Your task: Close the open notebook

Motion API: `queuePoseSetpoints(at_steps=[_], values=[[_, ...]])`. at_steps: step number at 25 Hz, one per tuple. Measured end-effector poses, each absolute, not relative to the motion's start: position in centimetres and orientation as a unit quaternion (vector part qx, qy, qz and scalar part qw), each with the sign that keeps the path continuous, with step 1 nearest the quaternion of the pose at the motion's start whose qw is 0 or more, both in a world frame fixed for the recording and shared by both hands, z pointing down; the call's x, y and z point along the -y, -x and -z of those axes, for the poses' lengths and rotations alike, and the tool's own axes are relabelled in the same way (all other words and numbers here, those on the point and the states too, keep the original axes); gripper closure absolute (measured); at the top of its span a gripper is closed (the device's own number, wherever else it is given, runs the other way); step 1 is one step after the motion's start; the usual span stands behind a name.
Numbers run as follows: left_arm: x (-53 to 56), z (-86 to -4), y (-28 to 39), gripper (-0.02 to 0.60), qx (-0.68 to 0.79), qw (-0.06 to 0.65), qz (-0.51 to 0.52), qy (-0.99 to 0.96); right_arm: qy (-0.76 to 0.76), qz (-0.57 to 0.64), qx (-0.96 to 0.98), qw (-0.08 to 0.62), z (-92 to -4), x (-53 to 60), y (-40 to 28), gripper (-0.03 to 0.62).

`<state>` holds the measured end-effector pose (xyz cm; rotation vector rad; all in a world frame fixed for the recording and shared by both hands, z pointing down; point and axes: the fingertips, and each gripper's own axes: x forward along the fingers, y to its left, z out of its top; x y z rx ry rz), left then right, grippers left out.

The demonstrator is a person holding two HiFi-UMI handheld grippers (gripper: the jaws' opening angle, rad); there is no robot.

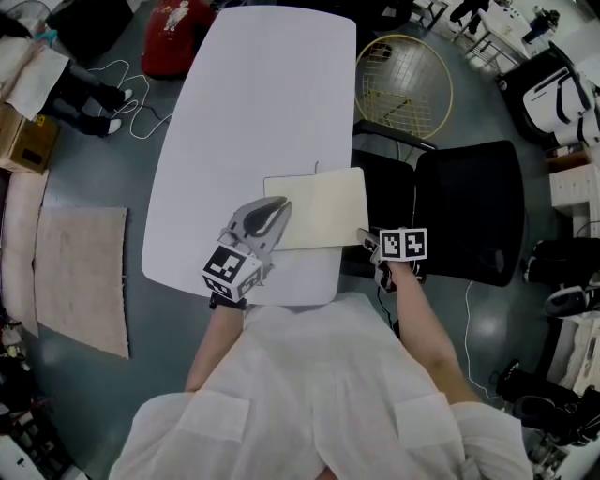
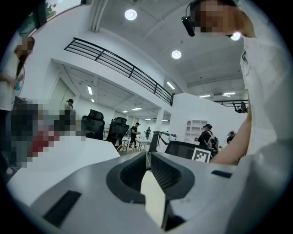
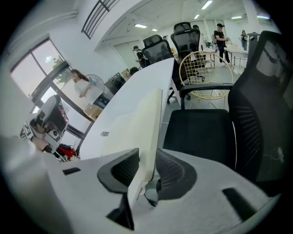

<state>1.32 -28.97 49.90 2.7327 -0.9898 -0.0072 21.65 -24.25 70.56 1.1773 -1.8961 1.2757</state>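
No word, number or brand can be read anywhere. The cube (image 1: pixel 231 271) on the left gripper (image 1: pixel 279 206) and the cube (image 1: pixel 404 245) on the right gripper (image 1: pixel 366 236) carry only black-and-white square markers, no letters. A small grey label (image 3: pixel 104 133) lies on the white table (image 3: pixel 137 87) near its long edge farthest from the right gripper, too small to read. The white print on the red bag (image 1: pixel 178 28) is illegible.
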Motion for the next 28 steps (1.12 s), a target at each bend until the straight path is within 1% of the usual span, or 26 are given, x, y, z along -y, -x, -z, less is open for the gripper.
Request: queuePoseSetpoints(at_steps=[9,13,17,28], values=[[29.1,-49.1,0.1,0.548,0.312,0.113,-0.009,-0.943,-0.452,-0.421,0.726,0.303,-67.2,24.8,-18.8,0.494],[29.3,-48.7,0.6,0.548,0.302,0.108,-0.012,-0.947,-0.448,-0.390,0.738,0.320,-65.7,25.2,-16.8,0.499],[29.5,-48.2,1.7,0.548,0.298,0.104,-0.016,-0.949,-0.444,-0.372,0.750,0.321,-64.1,26.2,-14.2,0.502],[29.3,-48.0,5.6,0.548,0.305,0.102,-0.023,-0.947,-0.421,-0.328,0.763,0.365,-63.6,25.9,-8.2,0.488]])
